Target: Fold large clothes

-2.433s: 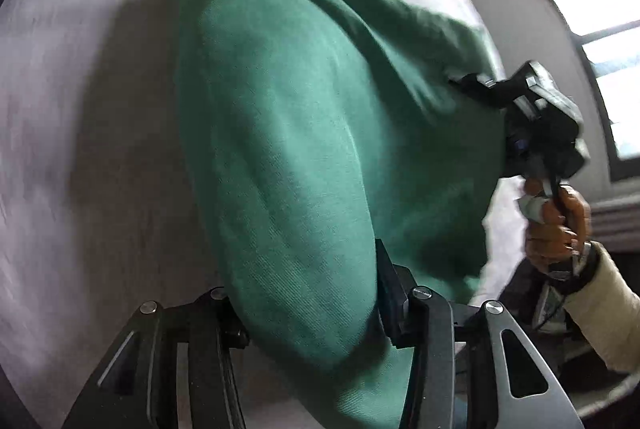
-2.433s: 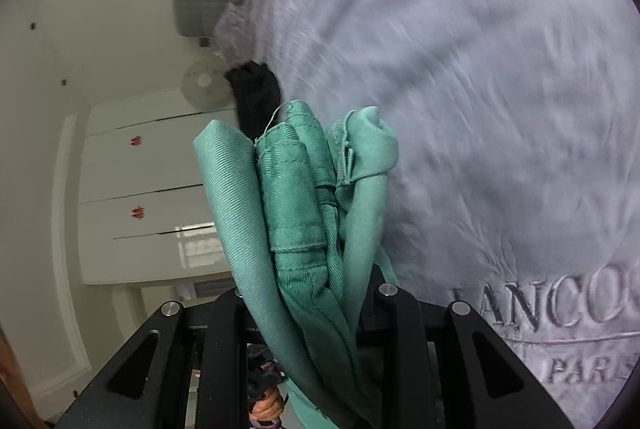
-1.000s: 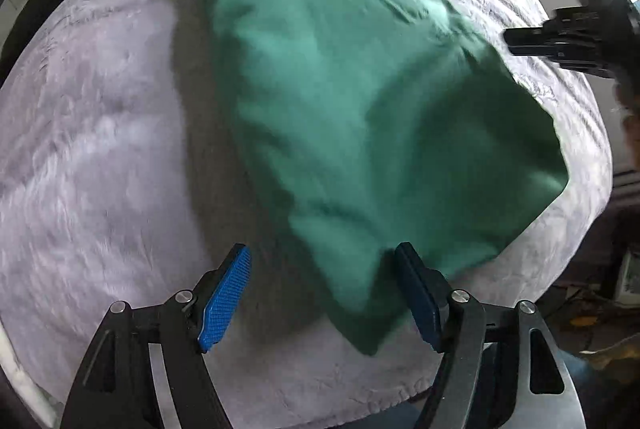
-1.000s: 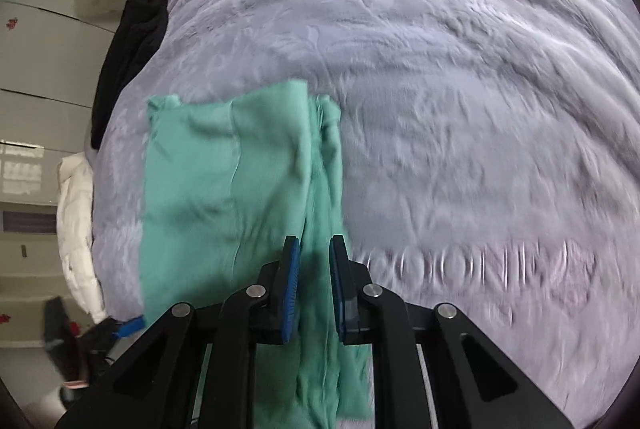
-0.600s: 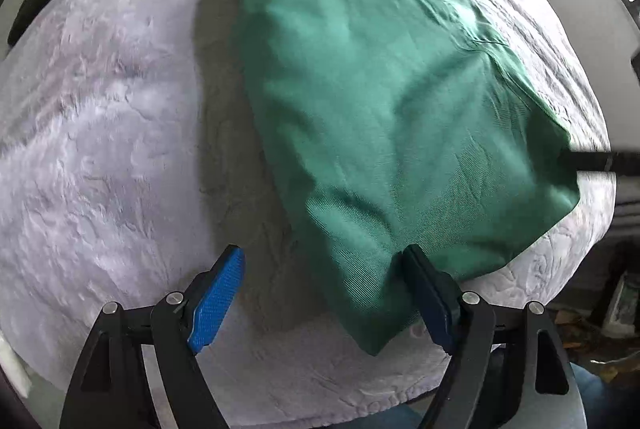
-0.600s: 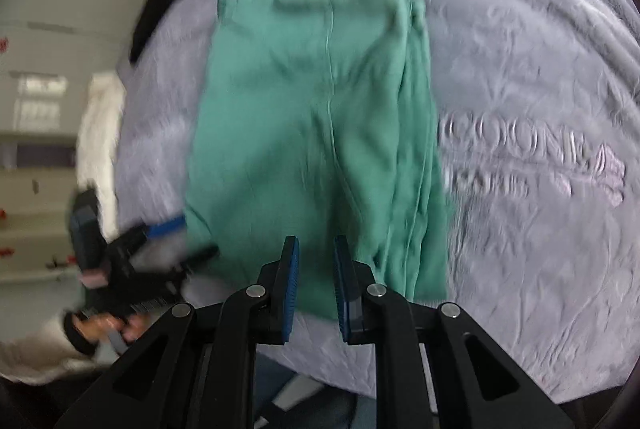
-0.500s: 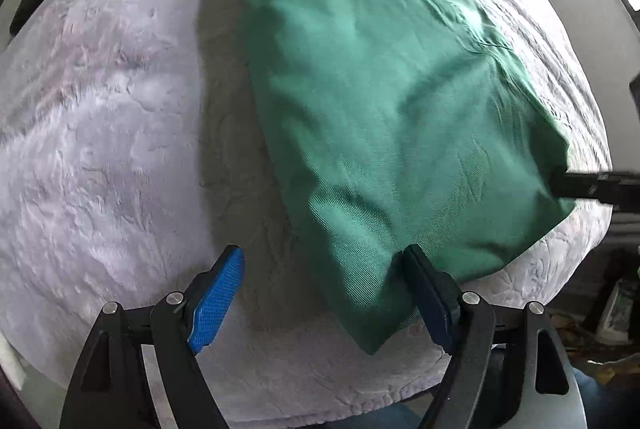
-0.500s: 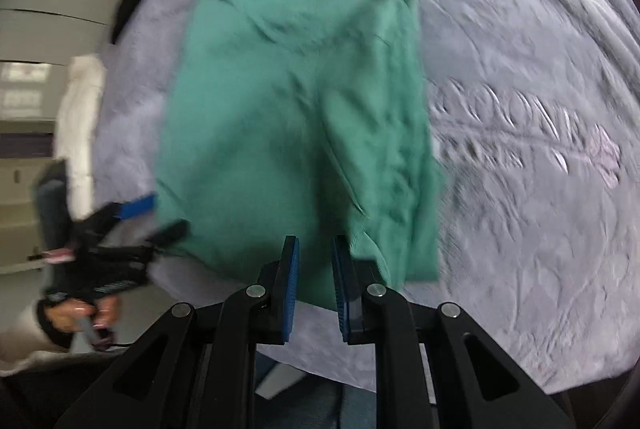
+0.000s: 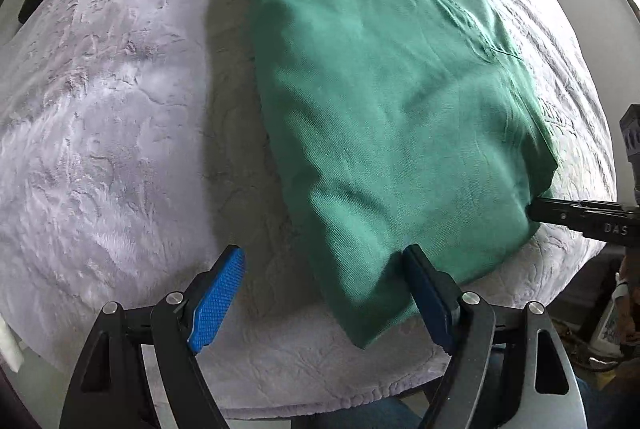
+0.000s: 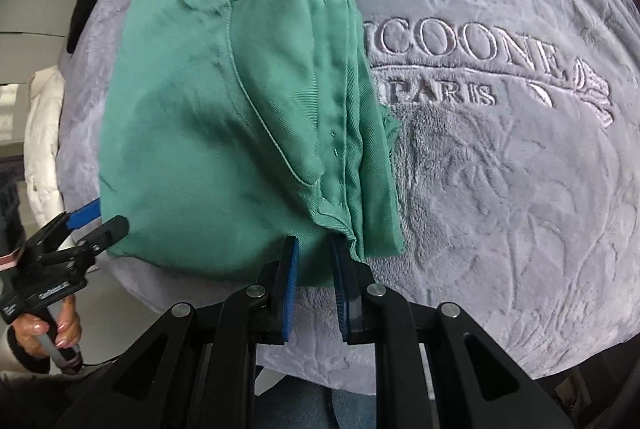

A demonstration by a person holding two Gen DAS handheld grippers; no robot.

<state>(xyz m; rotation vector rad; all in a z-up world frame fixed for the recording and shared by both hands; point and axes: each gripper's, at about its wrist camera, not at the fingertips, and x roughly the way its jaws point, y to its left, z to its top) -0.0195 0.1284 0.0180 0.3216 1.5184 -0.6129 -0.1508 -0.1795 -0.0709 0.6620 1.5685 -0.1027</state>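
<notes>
Both grippers hang over the bed. On my left gripper the jaws stand wide apart, straddling the near corner of the green garment without pressing it. On my right gripper the jaws sit nearly together, empty, just off the garment's near edge. It lies folded flat on the grey blanket.
</notes>
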